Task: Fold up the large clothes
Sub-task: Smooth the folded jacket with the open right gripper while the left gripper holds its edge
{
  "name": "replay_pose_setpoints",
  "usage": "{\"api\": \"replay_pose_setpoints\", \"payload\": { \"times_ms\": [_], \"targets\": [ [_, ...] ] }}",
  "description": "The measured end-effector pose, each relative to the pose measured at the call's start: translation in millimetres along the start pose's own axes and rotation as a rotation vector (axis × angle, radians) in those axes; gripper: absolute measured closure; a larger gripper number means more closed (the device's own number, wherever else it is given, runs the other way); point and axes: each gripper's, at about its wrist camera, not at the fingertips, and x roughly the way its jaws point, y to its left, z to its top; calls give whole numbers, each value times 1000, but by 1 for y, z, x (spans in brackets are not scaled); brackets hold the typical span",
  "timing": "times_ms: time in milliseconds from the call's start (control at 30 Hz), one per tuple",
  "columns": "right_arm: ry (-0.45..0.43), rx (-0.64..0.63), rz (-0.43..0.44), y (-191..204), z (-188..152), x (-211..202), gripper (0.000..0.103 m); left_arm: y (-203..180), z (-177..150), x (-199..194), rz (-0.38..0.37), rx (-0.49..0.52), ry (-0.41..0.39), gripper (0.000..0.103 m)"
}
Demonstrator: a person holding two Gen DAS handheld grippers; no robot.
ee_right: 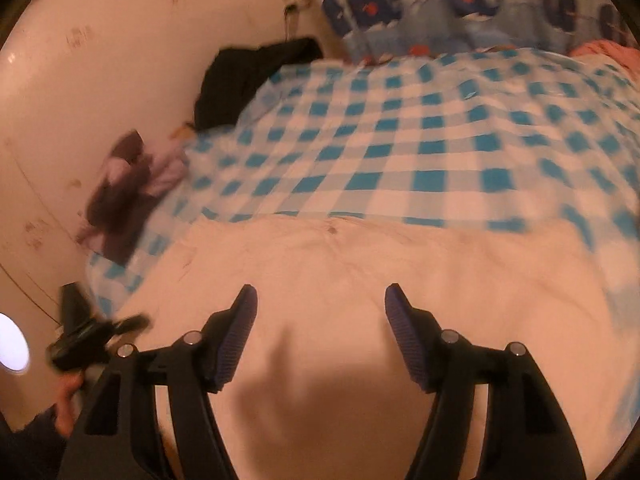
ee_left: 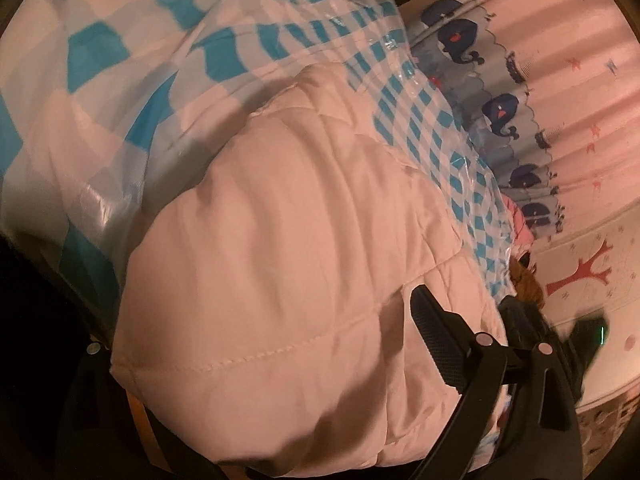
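Right tool (ee_right: 320, 320) gapes wide above the quilted garment (ee_right: 360, 280); left tool's (ee_left: 280, 344) grip is hidden.

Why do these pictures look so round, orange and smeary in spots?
Both views: fisheye lenses bend the edges, and warm light tints the quilt pinkish. Left wrist: glare streaks the checked cover. Right wrist: the open right gripper shadows the quilt below it; the left gripper is blurred.

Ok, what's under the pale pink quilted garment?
The pale pink quilted garment lies on a blue-and-white checked plastic sheet covering the bed. The sheet shows beyond its far edge and to the left; whatever sits directly beneath the garment is hidden.
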Motion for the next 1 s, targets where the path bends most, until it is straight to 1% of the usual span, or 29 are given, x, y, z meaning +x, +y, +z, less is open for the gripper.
{"api": "replay_pose_setpoints", "payload": {
  "times_ms": [33, 67, 100, 133, 167, 200, 233, 267, 333, 367, 400, 467, 500, 533, 567, 600, 633, 667, 700, 767, 800, 833, 867, 900, 967, 1000],
  "targets": [
    [40, -18, -46, 3, 4, 22, 38, -2, -1, -1, 4, 17, -10, 15],
    [105, -38, -109, 0, 6, 48, 35, -4, 0, -1, 4, 28, -15, 16],
    [194, -49, -157, -6, 0, 80, 30, -4, 0, -2, 3, 43, -21, 20],
    [242, -36, -154, -14, -5, 97, 26, -4, 0, -2, -4, 55, -21, 22],
    [256, -11, -143, -18, -4, 101, 26, -3, 1, -2, -16, 60, -15, 25],
    [254, 16, -130, -21, -1, 96, 26, -2, 1, -2, -15, 59, -7, 25],
    [232, 35, -125, -22, 1, 86, 26, 2, 3, -1, -15, 49, 3, 25],
    [187, 48, -116, -19, 1, 69, 25, 5, 3, 0, -19, 41, 13, 24],
    [121, 22, -81, -3, -4, 42, 24, 13, 3, 5, -26, 12, 37, 18],
    [89, -18, -54, 13, -11, 25, 24, 18, 4, 8, -39, -16, 49, 15],
    [80, -51, -41, 25, -18, 16, 24, 22, 6, 11, -54, -39, 56, 15],
    [91, -124, -18, 50, -40, 7, 24, 24, 6, 13, -68, -66, 56, 15],
    [103, -155, -27, 58, -49, 8, 23, 25, 7, 13, -78, -79, 55, 15],
    [138, -205, -68, 69, -65, 16, 21, 24, 7, 14, -86, -83, 50, 15],
    [166, -250, -110, 75, -76, 25, 19, 23, 7, 13, -97, -74, 34, 21],
    [167, -276, -137, 78, -84, 30, 18, 18, 7, 12, -103, -53, 25, 37],
    [158, -281, -151, 79, -88, 32, 18, 13, 6, 12, -100, -31, 25, 41],
    [157, -266, -150, 77, -87, 31, 18, 5, 4, 8, -79, 8, 10, 46],
    [144, -233, -133, 77, -84, 23, 18, -1, 3, 5, -64, 41, -5, 51],
    [74, -223, -68, 84, -86, 5, 18, -9, 2, -2, -38, 97, -22, 52],
    [60, -242, -75, 90, -91, 2, 17, -9, 2, -3, -30, 99, -21, 52],
    [88, -261, -95, 92, -96, 7, 15, -9, 2, -2, -18, 94, -21, 52],
    [146, -286, -115, 92, -104, 20, 13, -9, 3, -2, -10, 92, -21, 51],
    [160, -293, -112, 89, -106, 24, 13, -9, 3, -1, 2, 88, -17, 49],
    [147, -247, -71, 85, -101, 13, 13, -9, 1, 0, 26, 83, -18, 46],
    [113, -231, -53, 83, -97, 4, 13, -9, 1, -1, 28, 91, -23, 44]
  ]
}}
